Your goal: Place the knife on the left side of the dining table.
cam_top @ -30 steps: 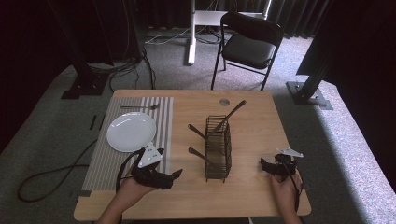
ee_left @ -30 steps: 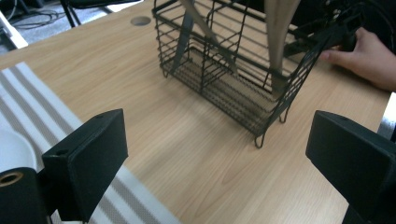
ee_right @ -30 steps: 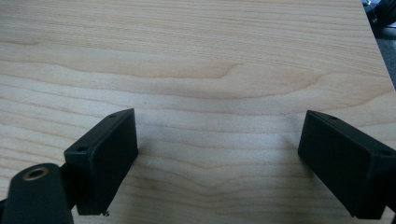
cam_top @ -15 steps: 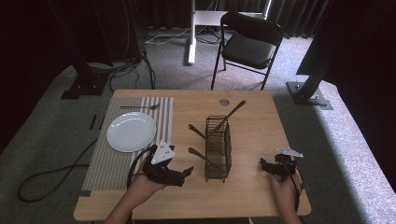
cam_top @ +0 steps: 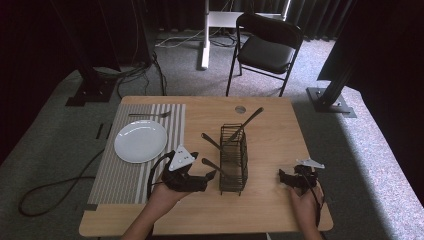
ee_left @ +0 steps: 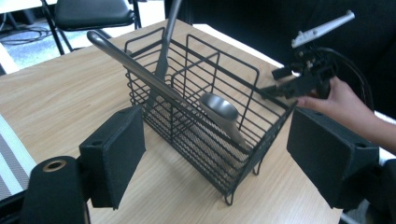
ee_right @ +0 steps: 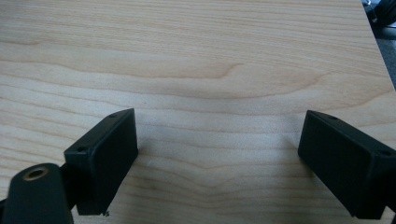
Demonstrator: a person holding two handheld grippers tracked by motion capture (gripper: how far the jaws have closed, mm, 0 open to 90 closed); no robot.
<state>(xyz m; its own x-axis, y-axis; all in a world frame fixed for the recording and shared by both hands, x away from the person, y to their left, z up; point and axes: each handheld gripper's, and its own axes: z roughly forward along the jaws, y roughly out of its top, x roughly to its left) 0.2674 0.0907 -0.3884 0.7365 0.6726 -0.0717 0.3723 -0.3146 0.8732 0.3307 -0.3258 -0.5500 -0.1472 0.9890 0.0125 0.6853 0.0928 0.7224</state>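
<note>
We saw the table [cam_top: 280,125] first, a wooden one, with a striped mat [cam_top: 125,175] on its left part and a white plate [cam_top: 140,141] on the mat; a fork [cam_top: 148,115] lay beyond the plate. Near the middle of the table stood the wire basket [cam_top: 233,159], upright, and several utensils leaned out of it. In the left gripper view we could tell a spoon [ee_left: 219,108] whose bowl rested inside the basket while its handle stuck out over the rim, toward us. Our left gripper [cam_top: 207,178] was just beside the basket, on its left, and its jaws were spread wide, with nothing between them; they pointed at the basket and at the spoon handle. Our right gripper [cam_top: 283,177] waited well apart, to the right of the basket, low over bare wood, and its jaws were also spread and empty. We judged that the spoon was the thing to take, and it was not yet touched. The risk, as we judged it, was in the wide jaws: if they closed around a basket wire together with the handle, the whole basket could tip or slide. Also the handle was thin and smooth, so a grasp near its end could let the spoon turn and fall back.
</note>
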